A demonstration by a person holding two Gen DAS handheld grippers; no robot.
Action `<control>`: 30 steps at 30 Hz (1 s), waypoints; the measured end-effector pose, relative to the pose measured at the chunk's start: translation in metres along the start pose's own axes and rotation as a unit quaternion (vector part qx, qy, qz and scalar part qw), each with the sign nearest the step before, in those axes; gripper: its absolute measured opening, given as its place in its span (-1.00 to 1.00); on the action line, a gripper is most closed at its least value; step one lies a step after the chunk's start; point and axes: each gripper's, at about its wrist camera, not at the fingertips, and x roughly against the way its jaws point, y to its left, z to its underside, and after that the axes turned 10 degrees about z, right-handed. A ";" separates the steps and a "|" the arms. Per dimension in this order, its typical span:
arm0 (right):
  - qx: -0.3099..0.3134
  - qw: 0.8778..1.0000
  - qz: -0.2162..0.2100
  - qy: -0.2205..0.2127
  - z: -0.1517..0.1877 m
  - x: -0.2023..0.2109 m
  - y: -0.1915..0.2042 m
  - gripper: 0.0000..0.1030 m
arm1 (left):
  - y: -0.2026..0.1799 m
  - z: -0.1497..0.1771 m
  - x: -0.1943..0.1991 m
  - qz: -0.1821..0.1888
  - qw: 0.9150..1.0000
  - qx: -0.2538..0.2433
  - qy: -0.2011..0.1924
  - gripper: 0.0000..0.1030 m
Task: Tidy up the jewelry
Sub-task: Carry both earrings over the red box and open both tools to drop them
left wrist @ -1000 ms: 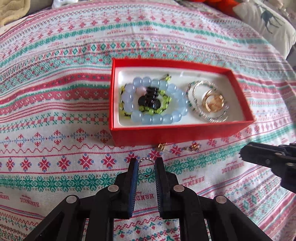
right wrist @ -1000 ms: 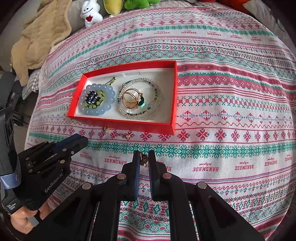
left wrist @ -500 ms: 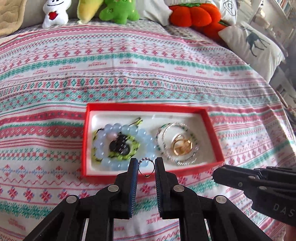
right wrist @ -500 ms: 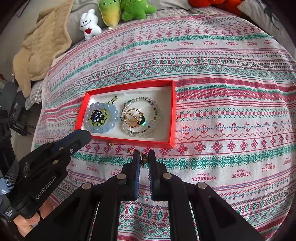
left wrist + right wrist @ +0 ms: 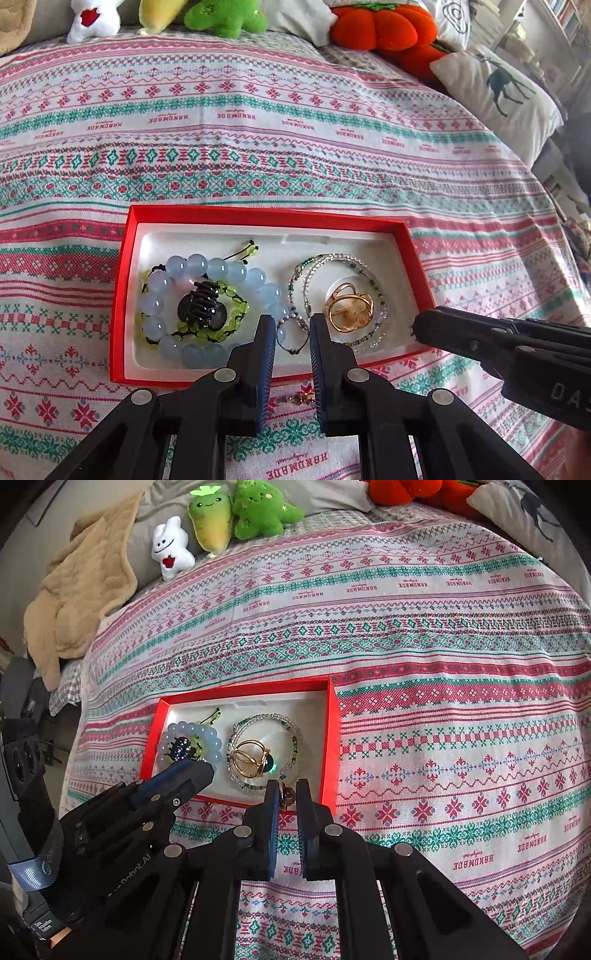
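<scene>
Silvery beaded ring (image 5: 293,334) hangs pinched between the left gripper (image 5: 293,332) fingers, over the red box (image 5: 123,280) near its front edge. Release it low, onto bare white liner between the blue bracelet (image 5: 207,273) and gold ring (image 5: 349,308). The right gripper (image 5: 287,799) pinches a small amber piece (image 5: 286,796) at the front-right corner; lower it likewise.
</scene>
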 end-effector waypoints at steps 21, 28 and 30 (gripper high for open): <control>0.003 1.000 -0.001 -0.025 -0.022 -0.019 0.004 -0.83 | 0.010 0.003 0.028 -0.067 0.998 -0.008 0.005 -0.19; 0.005 1.000 -0.010 -0.021 -0.024 -0.022 0.010 -0.79 | 0.016 0.006 0.033 -0.080 0.997 -0.006 0.011 -0.15; 0.007 1.000 -0.006 -0.020 -0.023 -0.021 0.010 -0.74 | 0.016 0.008 0.034 -0.083 0.996 -0.005 0.013 -0.14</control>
